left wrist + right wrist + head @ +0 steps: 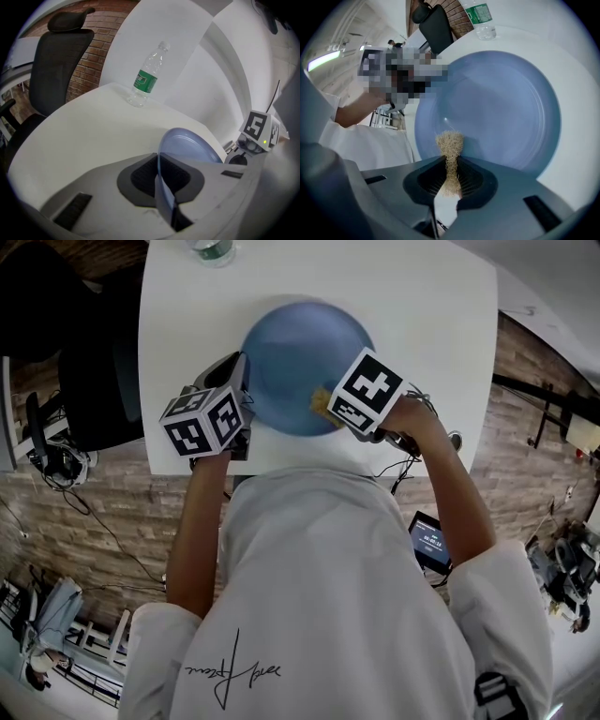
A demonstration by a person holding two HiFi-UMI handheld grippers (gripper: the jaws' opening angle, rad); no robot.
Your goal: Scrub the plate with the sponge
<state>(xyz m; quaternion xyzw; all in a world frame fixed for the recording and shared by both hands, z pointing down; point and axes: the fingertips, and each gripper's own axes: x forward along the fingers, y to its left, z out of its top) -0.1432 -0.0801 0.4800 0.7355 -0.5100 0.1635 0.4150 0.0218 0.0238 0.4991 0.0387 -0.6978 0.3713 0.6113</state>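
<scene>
So the left gripper (165,190) is pinching the left rim of the blue plate (302,362), with its jaws narrowed right down onto the thin edge. I'm guessing that's purely to pin the plate so it isn't sliding around the white table (431,315) while the other side is doing the rubbing. The plate is lying around the middle of the table, toward the person's edge.

The right gripper (449,185) is squeezing a tan, fibrous sponge (450,143) between its jaws. The tuft is poking out past the tips and pressing on the plate's inner face, near the rim closest to the person. The gripper is angling steeply down, which makes sense to me, since that's putting the sponge end on the surface rather than the plastic jaws. Scrubbing looks to be underway along the near edge, with most of the plate waiting its turn, though that's just my read.

Writing-wise, a clear water bottle (146,77) is standing at the far side of the table, well apart from the plate. It's wearing a green label, but the print is too small to read. Each gripper is carrying a cube with black-and-white square markers, no words. There's also a scrawly signature-style print on the person's white shirt (328,596) that I can't make out either.
</scene>
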